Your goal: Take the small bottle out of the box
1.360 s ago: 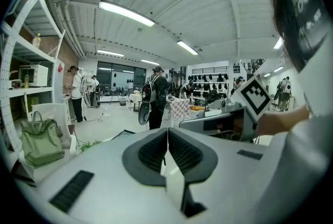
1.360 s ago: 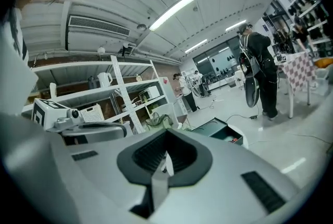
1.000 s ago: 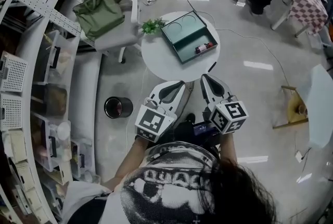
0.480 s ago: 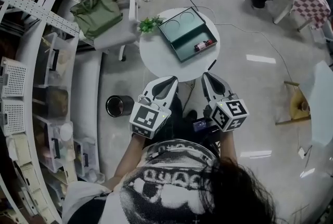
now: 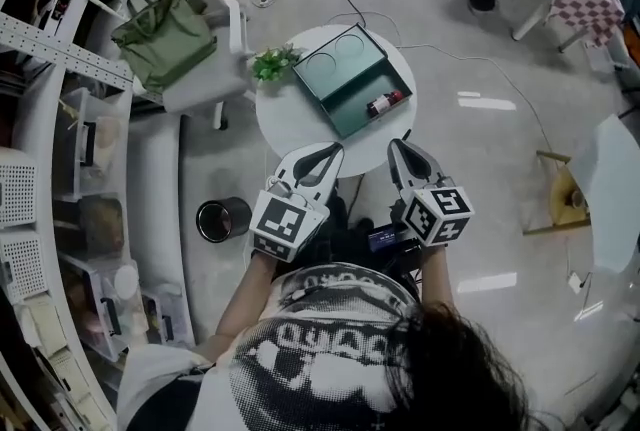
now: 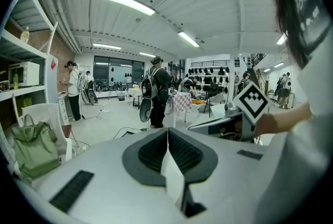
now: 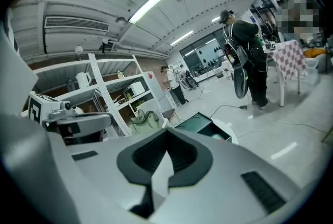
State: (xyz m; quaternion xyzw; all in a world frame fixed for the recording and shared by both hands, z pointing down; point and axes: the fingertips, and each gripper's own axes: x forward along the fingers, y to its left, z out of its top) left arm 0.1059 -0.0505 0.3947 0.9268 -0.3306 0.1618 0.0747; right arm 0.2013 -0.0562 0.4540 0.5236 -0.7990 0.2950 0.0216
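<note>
Near the table [image 5: 288, 119], left gripper [image 5: 332, 153] and right gripper [image 5: 397, 148] tilt down, jaws together.

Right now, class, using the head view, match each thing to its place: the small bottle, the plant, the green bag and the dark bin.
Things:
1. small bottle
2. plant
3. green bag
4. dark bin

Places:
A. on the white chair
B. on the floor
C. inside the green box
D. on the table, beside the box

Pairs: 1-C, 2-D, 3-A, 4-B
</note>
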